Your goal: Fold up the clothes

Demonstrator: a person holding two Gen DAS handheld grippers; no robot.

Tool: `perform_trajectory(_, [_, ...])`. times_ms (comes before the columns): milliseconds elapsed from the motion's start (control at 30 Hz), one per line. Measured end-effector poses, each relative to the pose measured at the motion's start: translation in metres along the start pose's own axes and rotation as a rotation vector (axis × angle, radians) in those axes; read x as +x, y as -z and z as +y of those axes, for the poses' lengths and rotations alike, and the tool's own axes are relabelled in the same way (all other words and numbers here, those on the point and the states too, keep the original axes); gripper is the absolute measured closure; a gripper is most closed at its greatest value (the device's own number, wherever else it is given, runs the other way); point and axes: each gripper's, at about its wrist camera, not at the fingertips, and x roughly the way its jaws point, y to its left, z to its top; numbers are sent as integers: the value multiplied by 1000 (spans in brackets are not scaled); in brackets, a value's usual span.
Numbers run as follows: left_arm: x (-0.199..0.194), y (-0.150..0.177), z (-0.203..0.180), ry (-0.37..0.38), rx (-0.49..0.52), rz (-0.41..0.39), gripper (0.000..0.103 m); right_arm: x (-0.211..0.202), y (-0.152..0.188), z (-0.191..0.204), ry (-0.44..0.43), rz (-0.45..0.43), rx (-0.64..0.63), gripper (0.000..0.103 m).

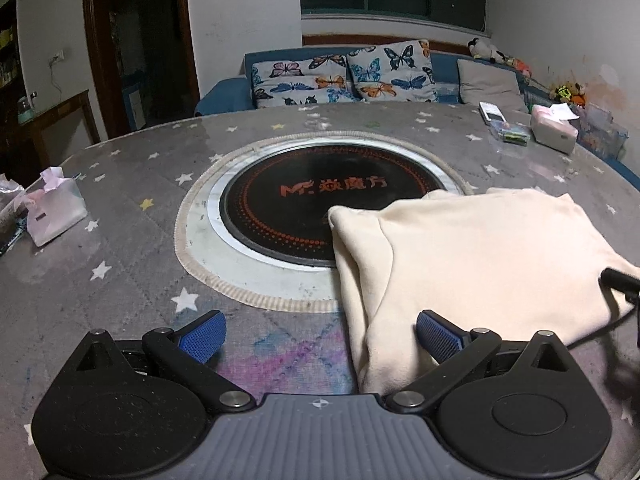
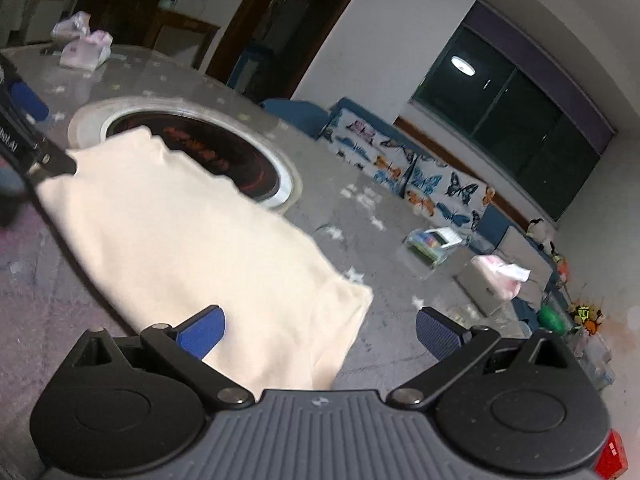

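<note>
A folded cream garment [image 1: 472, 256] lies flat on the grey star-patterned table [image 1: 120, 216], partly over the black round hotplate [image 1: 312, 204]. My left gripper [image 1: 320, 338] is open and empty, low over the table at the garment's near left corner. My right gripper [image 2: 320, 334] is open and empty, tilted, above the garment's [image 2: 192, 232] near right corner. The left gripper also shows in the right wrist view at the far left edge [image 2: 24, 120]. A dark part of the right gripper shows at the right edge of the left wrist view [image 1: 620, 280].
A pink tissue pack [image 1: 56, 212] sits at the table's left. A white tissue box [image 1: 554, 130], a clear box of small items [image 1: 510, 132] and a remote [image 1: 492, 112] sit at the far right. A sofa with butterfly cushions [image 1: 344, 76] stands behind the table.
</note>
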Motion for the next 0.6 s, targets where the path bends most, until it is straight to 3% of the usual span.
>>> perform_trajectory(267, [1, 13, -1, -1, 23, 14, 0, 6, 14, -16, 21, 73, 34, 0])
perform_trajectory(600, [-5, 15, 8, -4, -21, 21, 0, -1, -12, -14, -25, -4, 28, 0])
